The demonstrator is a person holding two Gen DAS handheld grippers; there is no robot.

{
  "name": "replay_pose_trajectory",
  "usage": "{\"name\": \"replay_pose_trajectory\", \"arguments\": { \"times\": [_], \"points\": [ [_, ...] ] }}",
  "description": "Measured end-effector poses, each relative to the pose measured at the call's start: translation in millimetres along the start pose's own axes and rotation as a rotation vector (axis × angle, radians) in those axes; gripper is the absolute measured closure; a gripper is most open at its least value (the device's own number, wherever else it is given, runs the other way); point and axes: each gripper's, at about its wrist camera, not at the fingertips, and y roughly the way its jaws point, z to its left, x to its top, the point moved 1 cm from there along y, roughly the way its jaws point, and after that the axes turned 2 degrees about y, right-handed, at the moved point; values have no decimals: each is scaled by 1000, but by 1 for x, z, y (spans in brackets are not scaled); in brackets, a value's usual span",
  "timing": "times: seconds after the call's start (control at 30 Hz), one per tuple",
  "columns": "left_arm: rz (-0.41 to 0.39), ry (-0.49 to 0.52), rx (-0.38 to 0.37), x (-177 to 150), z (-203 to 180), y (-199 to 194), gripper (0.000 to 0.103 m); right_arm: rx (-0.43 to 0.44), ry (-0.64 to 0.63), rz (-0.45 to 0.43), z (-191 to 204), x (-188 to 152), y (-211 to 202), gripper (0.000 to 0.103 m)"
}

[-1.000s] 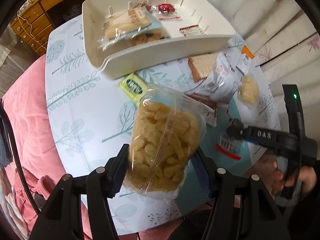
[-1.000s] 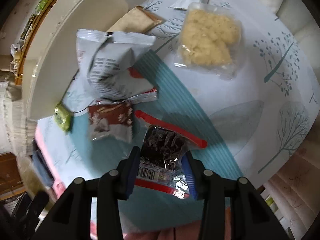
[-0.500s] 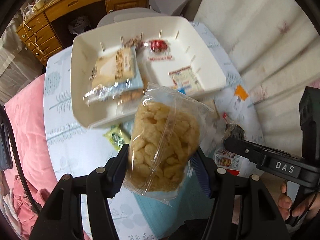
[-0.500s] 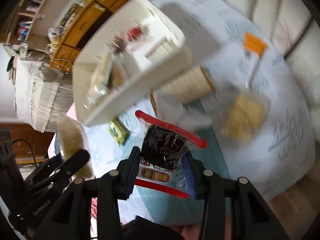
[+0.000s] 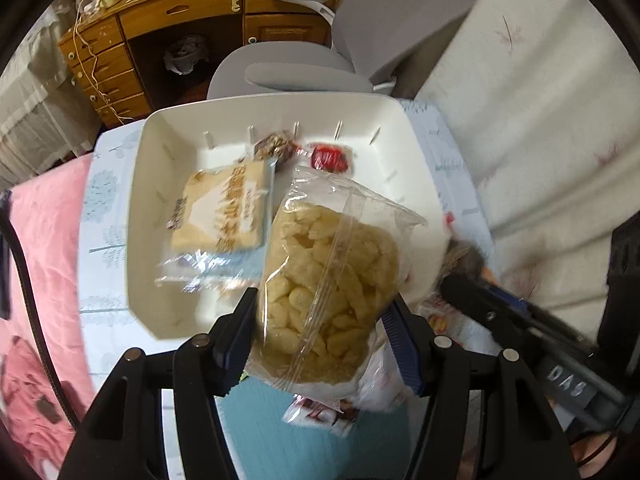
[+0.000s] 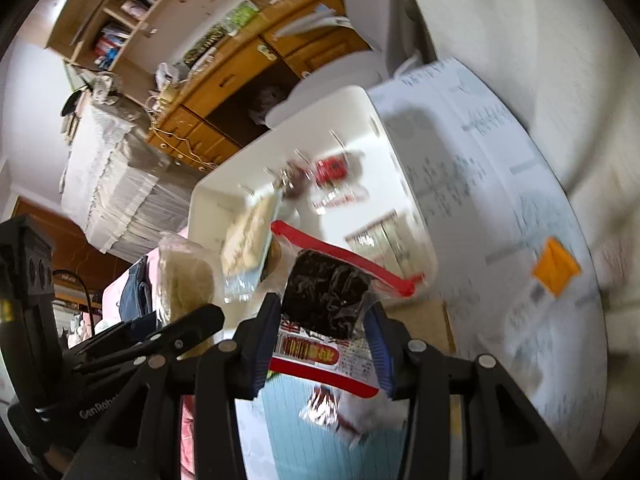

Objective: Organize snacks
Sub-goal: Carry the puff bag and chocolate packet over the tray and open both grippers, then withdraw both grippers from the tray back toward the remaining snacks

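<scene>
My left gripper (image 5: 320,316) is shut on a clear bag of yellow puffed snacks (image 5: 332,284) and holds it above the near edge of the white tray (image 5: 140,208). The tray holds a tan cracker packet (image 5: 224,212), a brown candy (image 5: 276,146) and a red candy (image 5: 330,158). My right gripper (image 6: 320,320) is shut on a dark snack packet with red edges (image 6: 326,300), held above the tray (image 6: 404,152) near its front. The right gripper also shows at the right of the left wrist view (image 5: 452,284).
The tray sits on a table with a pale leaf-print cloth (image 5: 96,240). More packets lie on the cloth below the grippers (image 5: 320,412), and an orange-tipped sachet (image 6: 554,266) lies to the right. A grey chair (image 5: 296,72) and a wooden desk (image 5: 132,36) stand behind.
Both grippers have risen and moved forward with their packets, from low over the table to above the white tray. The right gripper has come up beside the left one.
</scene>
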Motion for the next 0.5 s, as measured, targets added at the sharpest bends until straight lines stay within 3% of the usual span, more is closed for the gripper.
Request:
{"name": "replay_pose_trajectory", "arguments": {
  "times": [0.17, 0.2, 0.23, 0.3, 0.5],
  "points": [
    [-41, -79, -47, 13, 6, 10, 42, 20, -46, -49, 1, 17, 8, 60],
    [-42, -86, -51, 13, 7, 11, 39, 25, -54, -56, 1, 19, 8, 60],
    [-45, -98, -54, 14, 8, 12, 29, 30, -58, -60, 0, 20, 9, 60],
    [-54, -107, -51, 13, 9, 11, 23, 39, -59, -60, -2, 22, 10, 60],
    [-62, -120, -43, 4, 11, 3, 23, 43, -35, -38, -10, 18, 11, 54]
  ]
}}
